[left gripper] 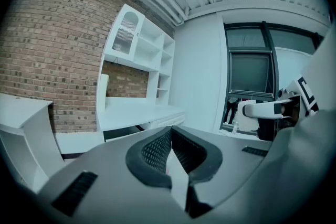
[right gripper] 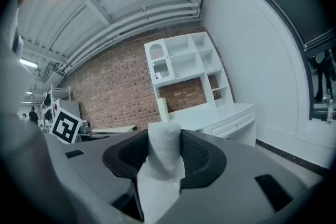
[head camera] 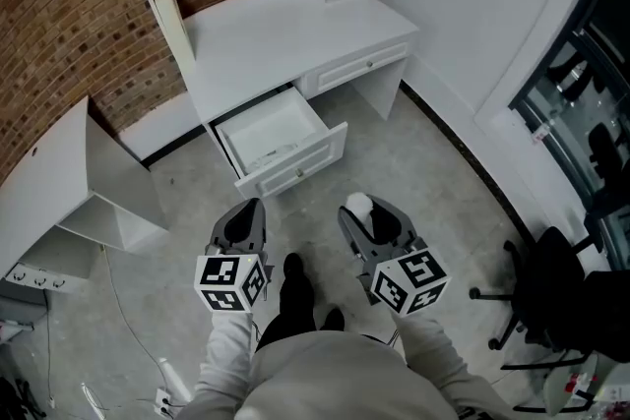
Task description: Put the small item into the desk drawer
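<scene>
Now | step: carry phase, well short of the open drawer (head camera: 295, 169) | right gripper (head camera: 363, 209) clamped on white foam item (right gripper: 163, 147) | left gripper (head camera: 249, 211) jaws together, empty | next: reach over drawer, lower, release inside.

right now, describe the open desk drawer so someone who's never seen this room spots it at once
Find the white desk against the brick wall. Two drawers sit under its top, side by side. The open drawer is the left one in the head view, pulled out with its white inside showing; the neighbouring drawer is shut.
</scene>
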`<state>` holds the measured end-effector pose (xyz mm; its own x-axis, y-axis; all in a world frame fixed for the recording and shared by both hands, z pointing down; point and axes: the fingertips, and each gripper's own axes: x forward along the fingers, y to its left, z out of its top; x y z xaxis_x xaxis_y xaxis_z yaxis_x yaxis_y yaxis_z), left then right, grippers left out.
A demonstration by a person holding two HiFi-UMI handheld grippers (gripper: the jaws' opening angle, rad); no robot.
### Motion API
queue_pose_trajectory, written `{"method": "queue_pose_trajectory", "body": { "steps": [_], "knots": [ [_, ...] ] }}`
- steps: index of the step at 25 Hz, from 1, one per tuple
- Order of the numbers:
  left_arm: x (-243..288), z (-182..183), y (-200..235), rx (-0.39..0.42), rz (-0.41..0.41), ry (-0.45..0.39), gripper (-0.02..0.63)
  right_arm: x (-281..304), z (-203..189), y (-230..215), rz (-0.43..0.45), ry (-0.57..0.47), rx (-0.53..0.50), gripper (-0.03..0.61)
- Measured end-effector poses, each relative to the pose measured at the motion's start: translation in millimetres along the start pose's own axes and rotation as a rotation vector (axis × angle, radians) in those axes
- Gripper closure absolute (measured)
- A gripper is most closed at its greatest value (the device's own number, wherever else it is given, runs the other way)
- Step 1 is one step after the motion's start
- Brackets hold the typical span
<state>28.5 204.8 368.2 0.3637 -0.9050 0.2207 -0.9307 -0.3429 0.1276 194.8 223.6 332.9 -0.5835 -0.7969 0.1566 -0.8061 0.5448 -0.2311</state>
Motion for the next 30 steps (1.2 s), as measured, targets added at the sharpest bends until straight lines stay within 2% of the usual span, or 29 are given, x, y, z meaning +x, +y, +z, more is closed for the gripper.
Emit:
{"method": "queue_pose_trajectory", "body": {
  "steps": [15, 30],
  "knots": [
    [102, 21, 112, -0.051, -0.013, 0.019, 0.596, 152, 22, -19, -0.013, 0.038, -0.012, 0.379],
    [134, 31, 177, -0.057, -0.033, 0.019, 0.596, 220, 35, -17, -0.053, 0.02, -0.03, 0.379]
  ]
}}
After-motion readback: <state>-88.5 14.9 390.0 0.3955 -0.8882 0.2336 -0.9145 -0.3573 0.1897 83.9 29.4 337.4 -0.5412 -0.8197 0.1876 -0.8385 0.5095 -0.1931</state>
